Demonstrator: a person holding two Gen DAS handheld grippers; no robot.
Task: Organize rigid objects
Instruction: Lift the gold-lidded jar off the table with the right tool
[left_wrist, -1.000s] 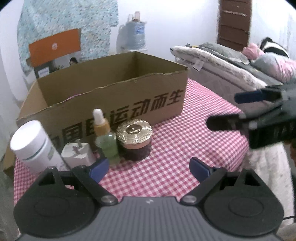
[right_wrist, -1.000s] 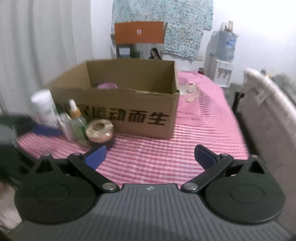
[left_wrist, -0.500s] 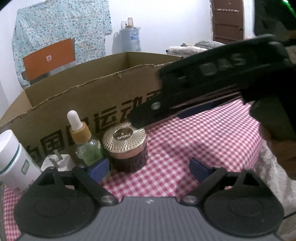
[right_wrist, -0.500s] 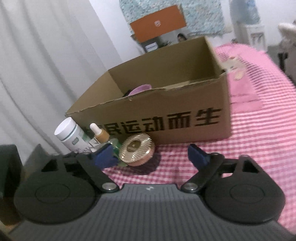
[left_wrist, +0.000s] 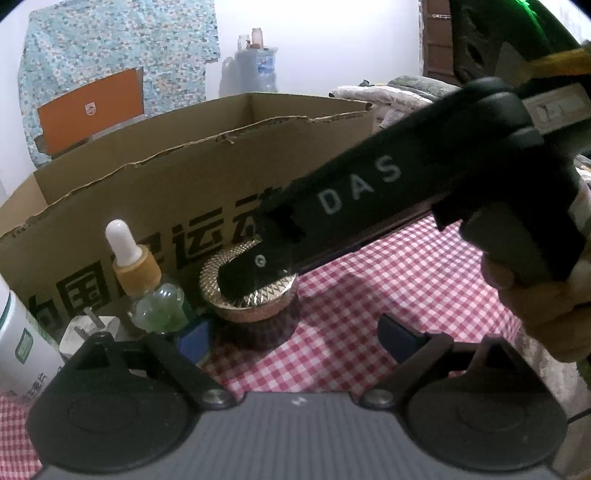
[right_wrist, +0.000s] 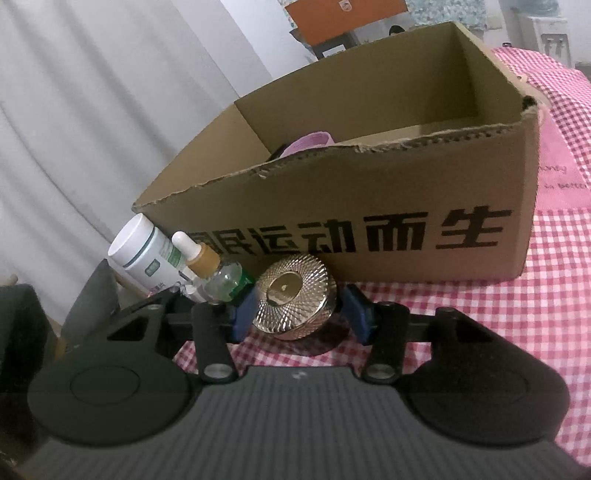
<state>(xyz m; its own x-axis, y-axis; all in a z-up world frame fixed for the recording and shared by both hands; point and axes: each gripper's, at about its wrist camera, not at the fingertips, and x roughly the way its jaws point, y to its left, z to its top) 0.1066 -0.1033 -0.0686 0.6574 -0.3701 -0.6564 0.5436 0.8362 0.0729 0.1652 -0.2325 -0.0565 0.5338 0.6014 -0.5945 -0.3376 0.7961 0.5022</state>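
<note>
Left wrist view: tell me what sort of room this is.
Probably a bedroom in a home, used as a work spot. A bed piled with bedding stands behind the box, a water dispenser stands by the wall, and a checked cloth covers the table.

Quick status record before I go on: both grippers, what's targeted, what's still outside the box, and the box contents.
right gripper: jaws closing, one on each side of the gold-lidded jar; firm contact unclear
left gripper: open, holding nothing
outside, in front of the box: white bottle, dropper bottle, white plug, the jar
cardboard box: open-topped, a pink item inside
surface: red checked cloth
</note>
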